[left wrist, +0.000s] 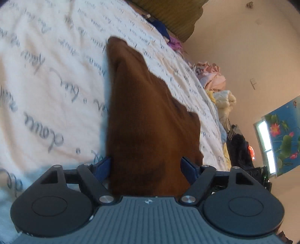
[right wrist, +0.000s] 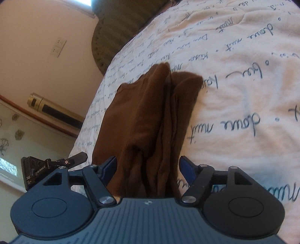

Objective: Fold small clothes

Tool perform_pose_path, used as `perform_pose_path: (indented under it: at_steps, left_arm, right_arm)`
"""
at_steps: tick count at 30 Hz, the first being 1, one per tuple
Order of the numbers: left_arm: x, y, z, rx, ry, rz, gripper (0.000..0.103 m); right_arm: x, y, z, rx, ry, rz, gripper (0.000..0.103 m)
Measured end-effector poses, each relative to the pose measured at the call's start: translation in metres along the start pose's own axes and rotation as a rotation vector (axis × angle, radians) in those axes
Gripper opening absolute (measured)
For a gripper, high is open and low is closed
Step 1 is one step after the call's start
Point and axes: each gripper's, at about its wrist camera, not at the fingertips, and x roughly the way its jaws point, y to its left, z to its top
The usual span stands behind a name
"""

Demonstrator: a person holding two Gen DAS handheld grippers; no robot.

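Note:
A brown garment (left wrist: 148, 116) hangs forward from my left gripper (left wrist: 145, 167) over the white bedspread with grey script (left wrist: 48, 75). The blue pads stand wide apart on either side of the cloth, and the cloth hides what touches it. In the right wrist view the same brown garment (right wrist: 148, 120) runs forward from my right gripper (right wrist: 148, 167) in two long folds, its far end lying on the bedspread (right wrist: 243, 93). These blue pads also stand wide, with cloth bunched between them. The other gripper (right wrist: 54, 165) shows at the left edge.
A pile of pastel and dark clothes (left wrist: 221, 90) lies along the far edge of the bed. A green pillow (left wrist: 174, 16) sits at the head. A wall, a window (left wrist: 266, 148) and a flowered curtain lie beyond. A green pillow (right wrist: 120, 28) and a wall shelf (right wrist: 54, 110) show on the right side.

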Motion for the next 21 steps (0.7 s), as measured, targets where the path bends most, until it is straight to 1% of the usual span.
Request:
perform_pose_path:
  at_steps: [1, 2, 3, 4, 5, 7, 8, 9, 10, 11, 12, 13, 14, 15, 16, 17, 18, 19, 20, 21]
  left_arm:
    - [0.004, 0.0, -0.005, 0.004, 0.01, 0.008, 0.047]
    - [0.006, -0.002, -0.008, 0.025, 0.009, 0.036, 0.03]
    - [0.006, -0.003, -0.008, 0.022, 0.022, 0.048, 0.019]
    - [0.002, -0.003, -0.007, 0.004, 0.02, 0.049, 0.017]
    - [-0.005, -0.006, -0.007, 0.013, 0.011, 0.048, 0.017]
    - [-0.023, -0.015, -0.013, 0.084, -0.007, 0.058, 0.016]
    - [-0.028, -0.016, -0.018, 0.109, 0.002, 0.071, 0.018]
    - [-0.029, -0.015, -0.023, 0.134, 0.011, 0.099, 0.022]
    - [-0.029, -0.011, -0.029, 0.167, 0.004, 0.147, 0.029]
    - [-0.029, -0.006, -0.034, 0.186, -0.011, 0.177, 0.034]
    - [-0.033, -0.002, -0.037, 0.181, -0.023, 0.183, 0.041]
    - [-0.042, -0.002, -0.039, 0.17, -0.045, 0.176, 0.04]
    - [-0.054, -0.006, -0.039, 0.174, -0.082, 0.184, 0.04]
    - [-0.067, -0.013, -0.039, 0.201, -0.141, 0.212, 0.043]
    - [-0.079, -0.026, -0.039, 0.259, -0.209, 0.253, 0.049]
    - [-0.085, -0.04, -0.038, 0.33, -0.268, 0.292, 0.053]
    - [-0.086, -0.054, -0.037, 0.399, -0.318, 0.335, 0.062]
    - [-0.08, -0.073, -0.035, 0.469, -0.358, 0.377, 0.072]
    - [-0.071, -0.087, -0.033, 0.525, -0.376, 0.387, 0.076]
    - [-0.058, -0.099, -0.031, 0.567, -0.376, 0.375, 0.077]
  right_arm:
    - [0.005, 0.001, -0.005, -0.014, 0.002, 0.0, 0.071]
    - [0.007, 0.003, -0.008, -0.026, -0.002, -0.004, 0.053]
    - [0.012, 0.001, -0.008, -0.013, 0.026, -0.013, 0.017]
    - [0.014, -0.001, -0.008, 0.003, 0.038, -0.009, 0.017]
    - [0.012, 0.003, -0.01, -0.012, 0.034, 0.002, 0.016]
    - [0.005, 0.014, -0.016, -0.051, 0.04, 0.027, 0.015]
    - [0.001, 0.019, -0.023, -0.068, 0.041, 0.032, 0.015]
    - [0.0, 0.021, -0.03, -0.074, 0.045, 0.024, 0.015]
    - [0.002, 0.021, -0.039, -0.084, 0.048, -0.006, 0.016]
    - [0.004, 0.019, -0.047, -0.086, 0.041, -0.037, 0.023]
    - [0.001, 0.013, -0.052, -0.075, 0.016, -0.012, 0.026]
    - [-0.005, 0.009, -0.053, -0.048, 0.003, 0.01, 0.029]
    - [-0.013, 0.006, -0.049, -0.005, 0.0, 0.012, 0.035]
    - [-0.026, 0.005, -0.043, 0.026, -0.041, 0.005, 0.043]
    - [-0.04, 0.007, -0.036, 0.03, -0.118, -0.001, 0.047]
    - [-0.053, 0.012, -0.028, 0.012, -0.194, -0.013, 0.053]
    - [-0.062, 0.02, -0.017, -0.015, -0.264, -0.03, 0.055]
    - [-0.066, 0.03, -0.004, -0.035, -0.311, -0.035, 0.055]
    - [-0.062, 0.042, 0.01, -0.051, -0.326, -0.015, 0.055]
    - [-0.054, 0.052, 0.023, -0.065, -0.328, 0.021, 0.055]
